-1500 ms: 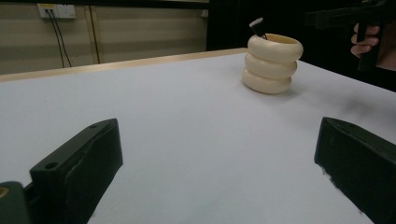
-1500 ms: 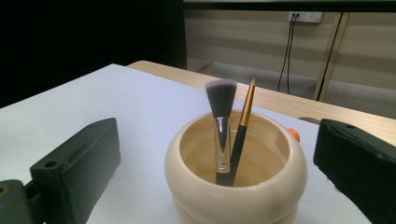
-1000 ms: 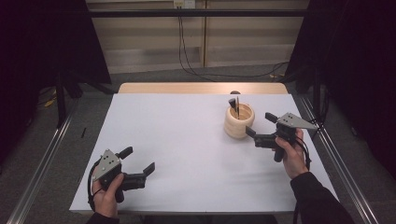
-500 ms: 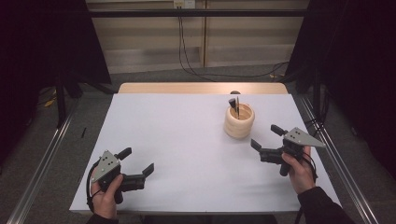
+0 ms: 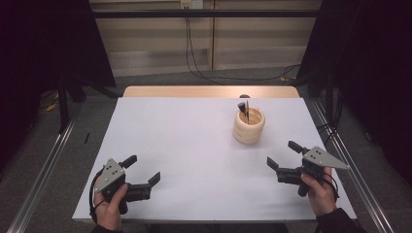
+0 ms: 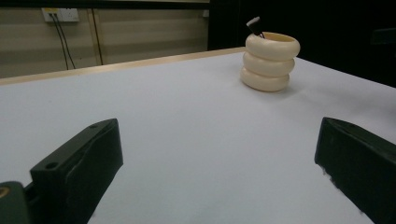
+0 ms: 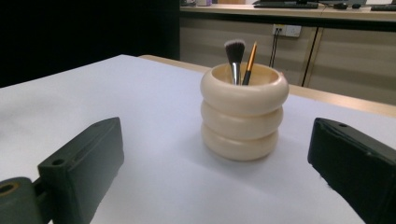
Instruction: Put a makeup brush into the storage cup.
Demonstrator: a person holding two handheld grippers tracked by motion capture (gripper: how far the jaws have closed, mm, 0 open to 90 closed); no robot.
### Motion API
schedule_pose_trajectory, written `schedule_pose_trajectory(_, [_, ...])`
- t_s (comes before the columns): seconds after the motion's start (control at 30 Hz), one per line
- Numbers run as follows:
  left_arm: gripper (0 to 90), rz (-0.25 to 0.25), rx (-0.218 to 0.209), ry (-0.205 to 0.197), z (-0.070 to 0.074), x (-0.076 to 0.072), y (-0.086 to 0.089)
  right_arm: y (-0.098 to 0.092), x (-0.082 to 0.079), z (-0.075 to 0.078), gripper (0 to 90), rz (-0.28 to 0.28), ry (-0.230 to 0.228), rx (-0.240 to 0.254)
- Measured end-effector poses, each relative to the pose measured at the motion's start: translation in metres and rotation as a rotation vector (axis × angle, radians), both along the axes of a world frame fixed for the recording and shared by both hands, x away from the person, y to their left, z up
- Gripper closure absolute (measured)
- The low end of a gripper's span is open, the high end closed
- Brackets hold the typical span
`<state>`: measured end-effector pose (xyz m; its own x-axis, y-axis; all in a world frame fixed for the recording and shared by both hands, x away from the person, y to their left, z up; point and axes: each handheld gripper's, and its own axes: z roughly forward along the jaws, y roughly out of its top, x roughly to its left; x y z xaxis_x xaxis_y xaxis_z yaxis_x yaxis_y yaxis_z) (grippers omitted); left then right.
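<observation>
The ribbed cream holder (image 7: pixel 244 115) hides the lower parts of the makeup brush (image 7: pixel 234 56) and the thin orange-handled brush (image 7: pixel 249 62) — from the high view they are too small to separate, perhaps just two dark stems

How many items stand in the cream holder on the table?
2: a brush and a slim gold-handled stick beside it, both upright in the holder. Shorter items could be hidden inside.

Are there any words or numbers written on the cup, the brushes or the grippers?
None: no readable text.
Cup: plain cream rings, no label.
Brushes: no marking on them can be read.
Left gripper and right gripper: black jaws, grey plates, no print visible.
Table: plain white.
</observation>
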<state>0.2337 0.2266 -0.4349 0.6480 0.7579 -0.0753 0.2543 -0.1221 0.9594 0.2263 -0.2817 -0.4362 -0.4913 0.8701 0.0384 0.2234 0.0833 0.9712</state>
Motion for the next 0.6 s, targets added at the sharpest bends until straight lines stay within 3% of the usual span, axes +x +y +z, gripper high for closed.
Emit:
schedule_pose_trajectory(0.27, [0.9,0.004,-0.013,-0.01,0.0005,-0.0019,0.0006,-0.0079,-0.0106,-0.0064,1.9,-0.013,0.008,-0.002])
schedule_pose_trajectory(0.6, [0.9,-0.013,-0.002,-0.011,0.0002,-0.0024,-0.002,-0.0079,-0.0103,-0.0054,1.3,-0.02,0.004,-0.006])
